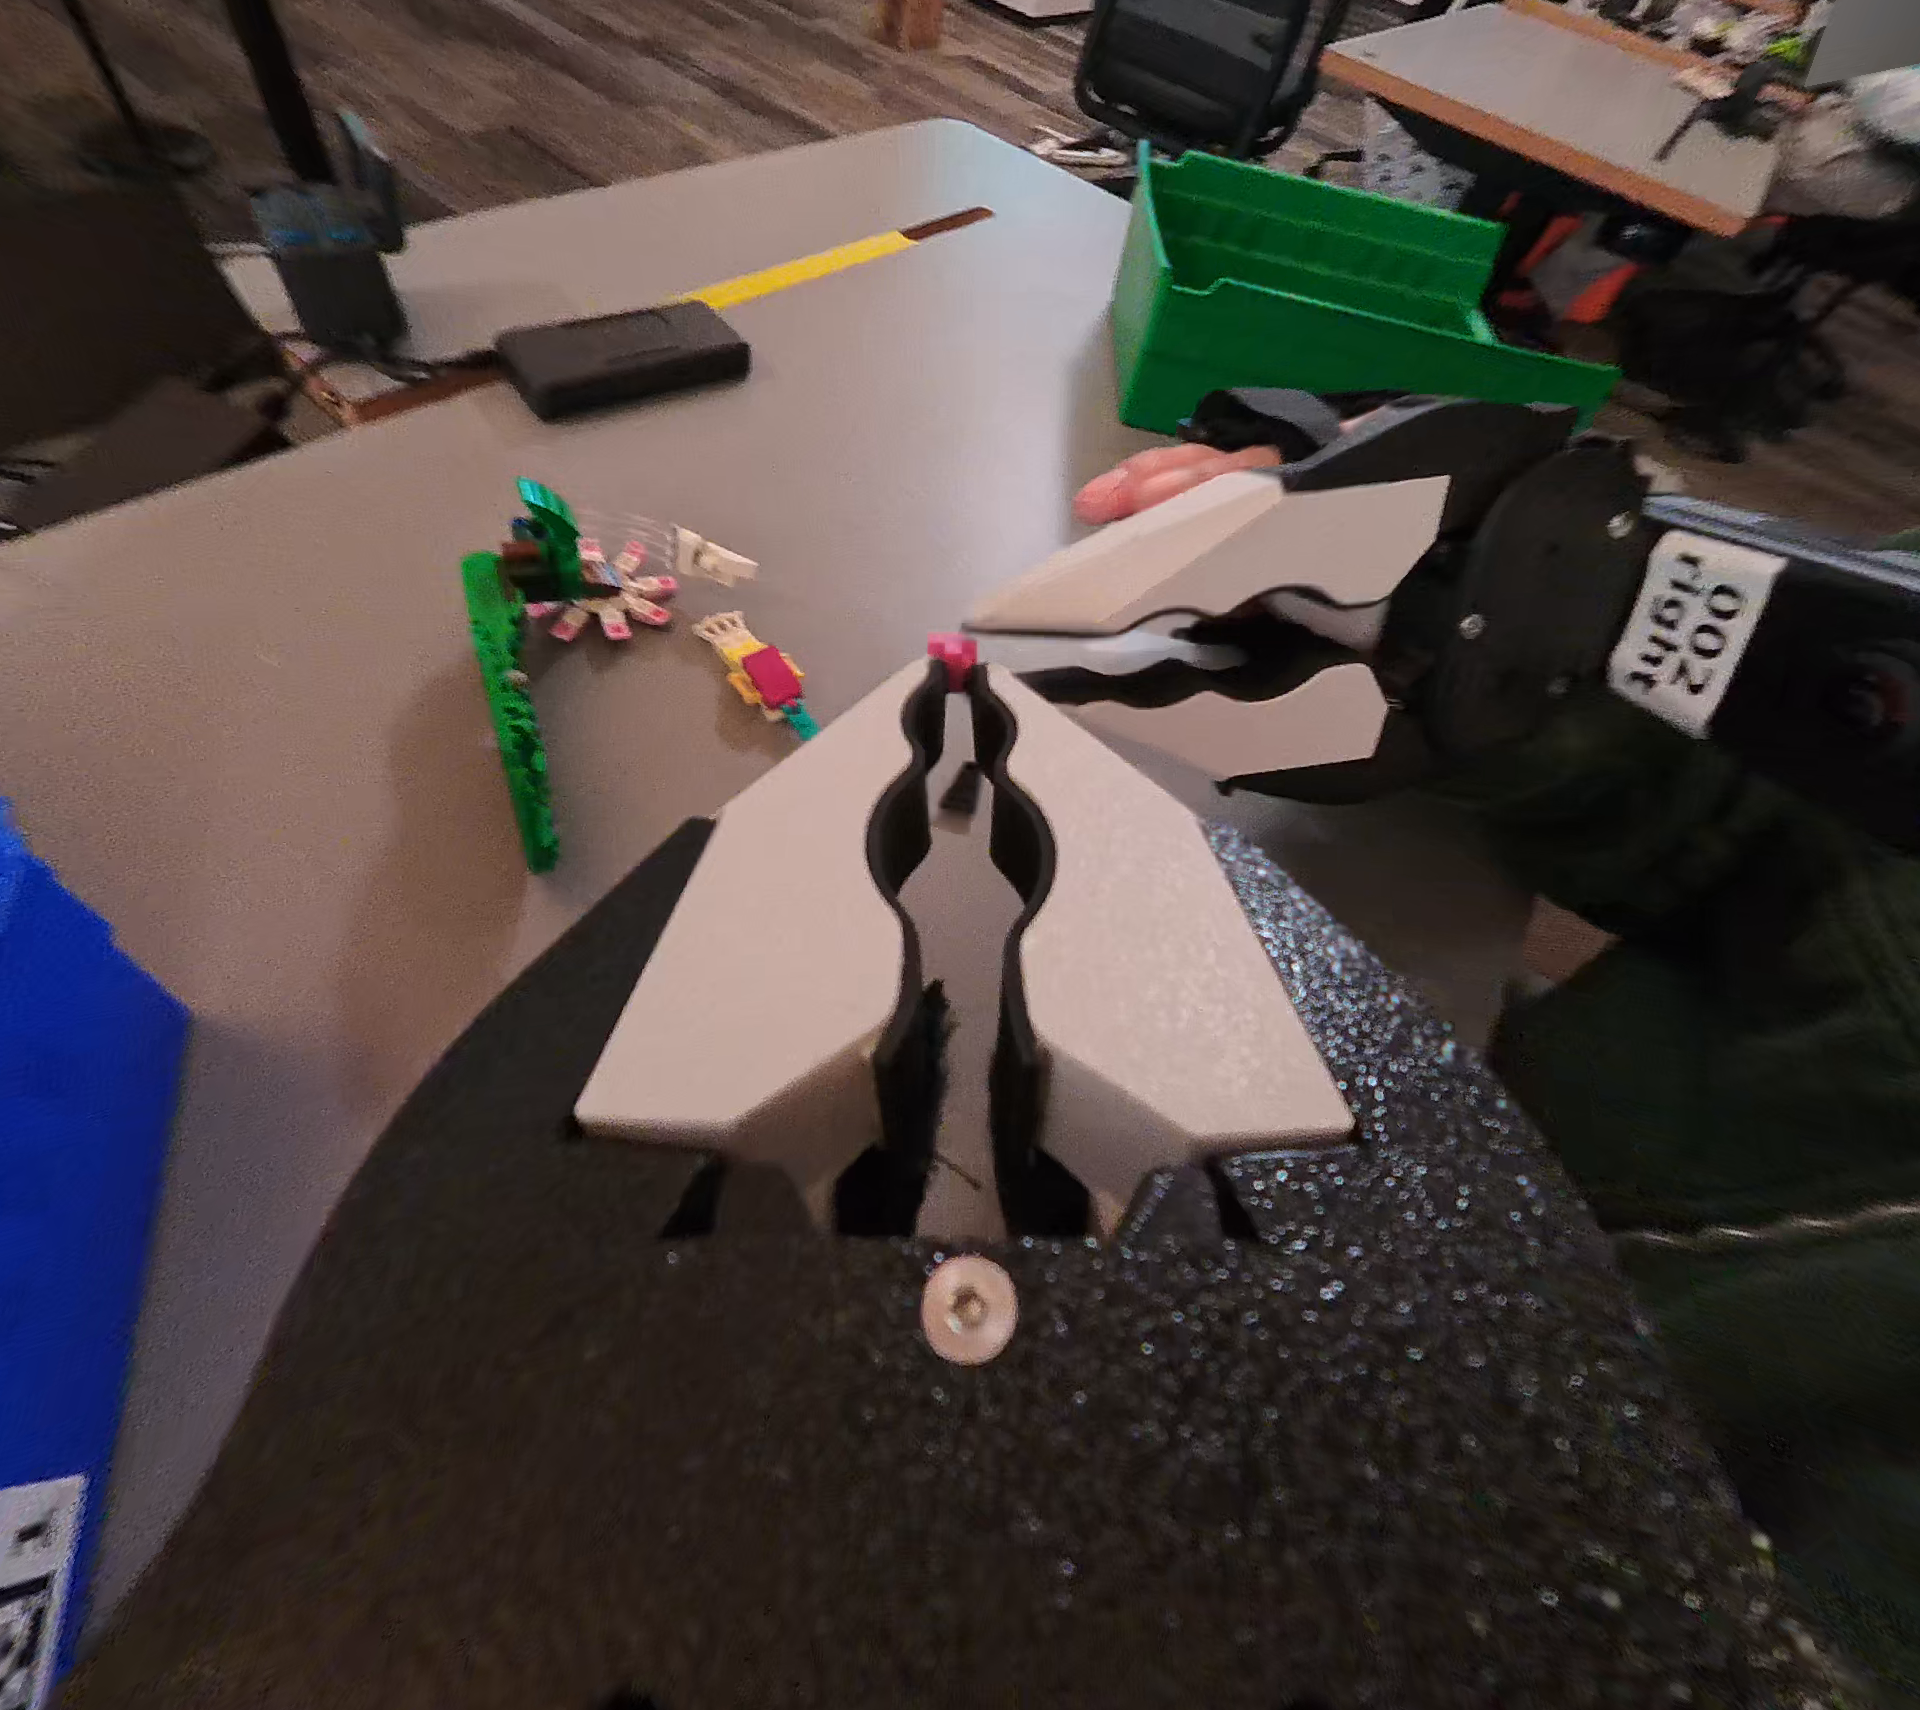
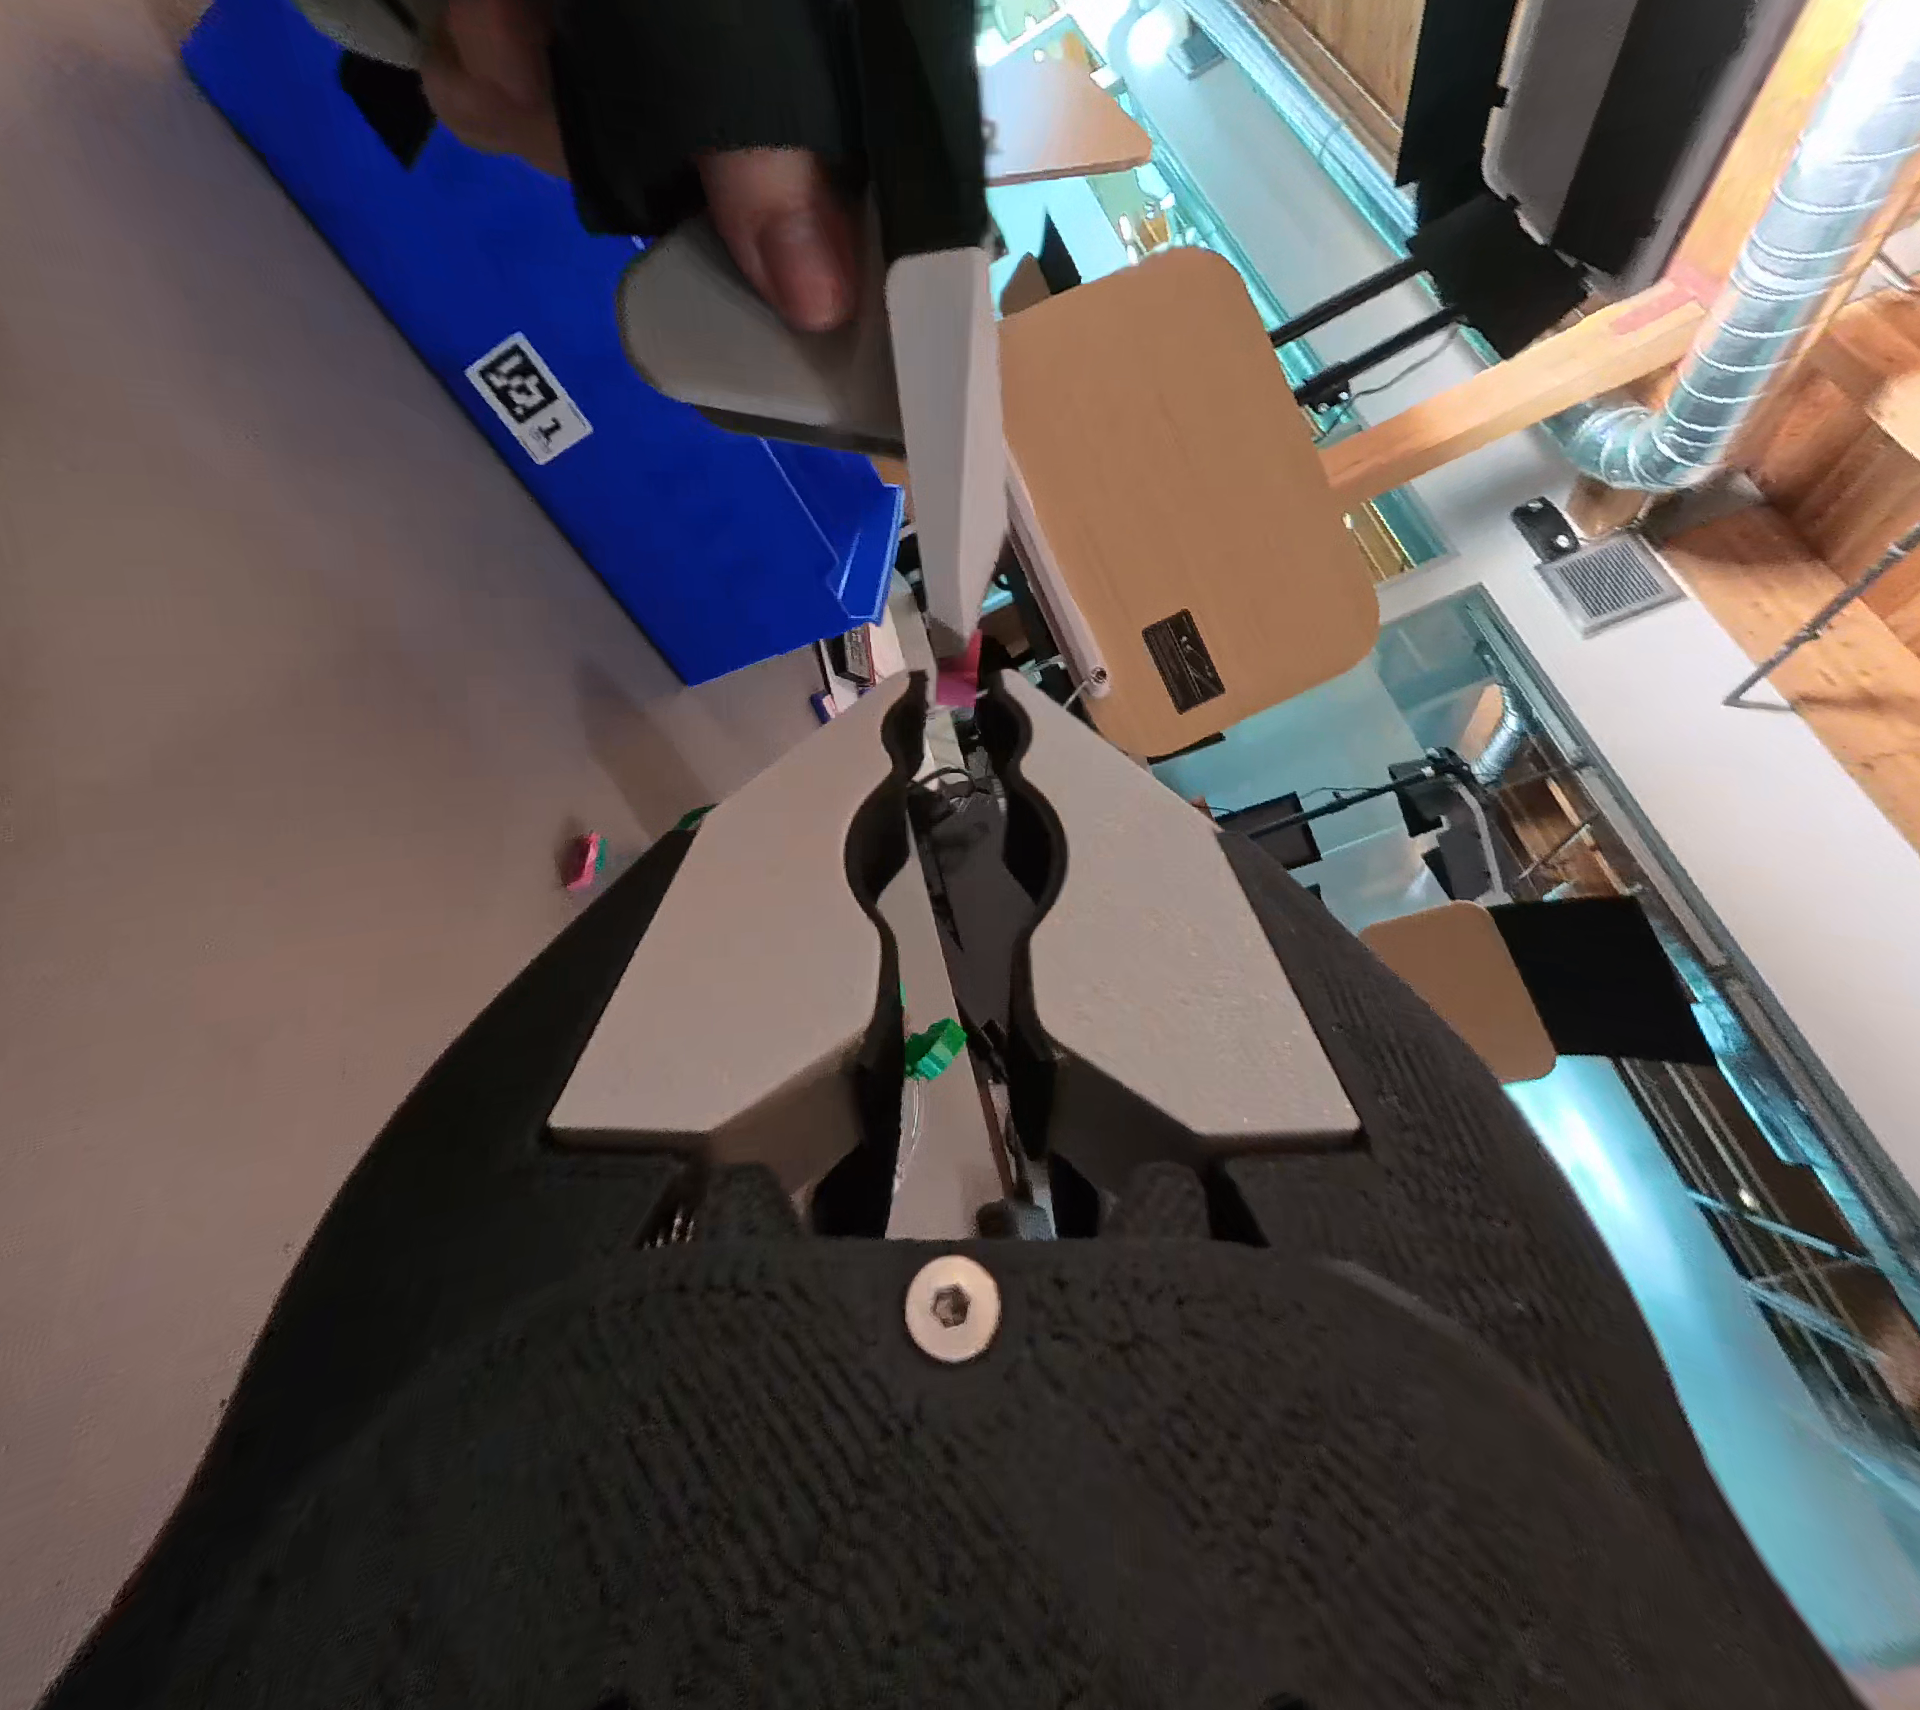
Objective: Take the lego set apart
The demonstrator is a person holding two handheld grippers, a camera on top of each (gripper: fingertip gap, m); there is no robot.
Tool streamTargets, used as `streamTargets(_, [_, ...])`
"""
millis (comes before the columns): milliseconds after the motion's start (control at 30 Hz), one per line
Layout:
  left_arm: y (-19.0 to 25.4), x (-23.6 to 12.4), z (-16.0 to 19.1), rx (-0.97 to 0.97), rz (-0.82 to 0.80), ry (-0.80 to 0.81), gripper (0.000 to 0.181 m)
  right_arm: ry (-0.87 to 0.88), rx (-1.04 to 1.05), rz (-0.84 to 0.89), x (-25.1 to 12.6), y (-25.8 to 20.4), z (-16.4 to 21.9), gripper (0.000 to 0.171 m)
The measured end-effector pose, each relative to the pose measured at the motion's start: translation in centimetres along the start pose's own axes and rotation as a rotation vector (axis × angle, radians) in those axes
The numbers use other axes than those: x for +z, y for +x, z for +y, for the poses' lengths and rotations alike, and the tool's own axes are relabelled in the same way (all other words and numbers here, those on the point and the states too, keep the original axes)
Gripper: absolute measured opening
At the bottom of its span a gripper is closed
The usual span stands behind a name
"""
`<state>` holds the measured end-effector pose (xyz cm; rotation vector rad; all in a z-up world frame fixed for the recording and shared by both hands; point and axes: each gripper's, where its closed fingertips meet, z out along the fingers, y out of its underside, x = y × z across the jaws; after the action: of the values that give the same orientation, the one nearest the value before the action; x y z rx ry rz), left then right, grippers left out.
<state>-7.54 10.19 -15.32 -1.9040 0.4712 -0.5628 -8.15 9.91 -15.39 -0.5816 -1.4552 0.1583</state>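
A tiny pink lego piece (image 1: 952, 650) is held above the grey table (image 1: 883, 434). My left gripper (image 1: 954, 673) is shut on it. My right gripper (image 1: 992, 647) comes in from the right, and its tips close on the same piece. In the right wrist view the pink piece (image 2: 958, 668) sits at the right gripper's (image 2: 958, 686) tips, with a left finger (image 2: 951, 465) reaching down onto it. On the table to the left lie a long green plate (image 1: 509, 715), a pink-petal flower (image 1: 613, 606), a white piece (image 1: 715, 561) and a yellow-pink figure (image 1: 764, 675).
A green bin (image 1: 1299, 330) stands at the table's far right. A blue bin (image 1: 62, 1141) is at the near left and also shows in the right wrist view (image 2: 623, 465). A black box (image 1: 623, 356) and yellow tape (image 1: 800, 270) lie farther back. A small pink piece (image 2: 585, 860) lies loose. Less than 4 cm separates the two grippers' tips. The long green plate (image 1: 509, 715) is about equally far from each gripper, around 20 centimeters.
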Motion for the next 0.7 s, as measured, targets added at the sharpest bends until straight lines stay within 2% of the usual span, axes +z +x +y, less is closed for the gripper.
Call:
streamTargets(67, [-1.3,-0.3,-0.4,0.044,-0.099,0.009,0.003,-0.005,0.052,0.025,-0.4,0.7,0.7,0.022])
streamTargets(133, [-5.0,-2.2,-0.5,0.099,-0.321,-0.024,0.003,-0.032,0.125,0.035,-1.2,1.3,2.5,0.025])
streamTargets(233, [-13.3,-8.9,-0.6,0.143,-0.791,-0.083,0.003,-0.076,0.282,0.040,-3.0,1.0,7.0,0.025])
streamTargets(267, [-15.6,-11.1,0.0,0.117,-0.893,-0.114,0.002,-0.093,0.333,0.049,-3.8,0.8,8.8,0.026])
streamTargets(400, [-21.7,-15.7,2.9,-0.019,-1.037,-0.214,0.003,-0.193,0.366,0.148,-7.8,0.4,15.7,0.026])
streamTargets(500, [-24.1,-17.3,3.8,-0.040,-1.115,-0.249,0.032,-0.270,0.289,0.275,-10.2,2.5,18.7,0.031])
streamTargets(567, [-25.0,-18.1,3.9,-0.013,-1.180,-0.288,0.053,-0.270,0.309,0.336,-11.0,3.6,19.6,0.038])
streamTargets(667, [-25.6,-18.7,3.3,0.106,-1.285,-0.358,0.084,-0.247,0.388,0.342,-11.0,3.8,19.9,0.054])
streamTargets(700, [-25.6,-18.7,3.1,0.148,-1.311,-0.380,0.089,-0.241,0.400,0.325,-10.7,3.4,19.9,0.058])
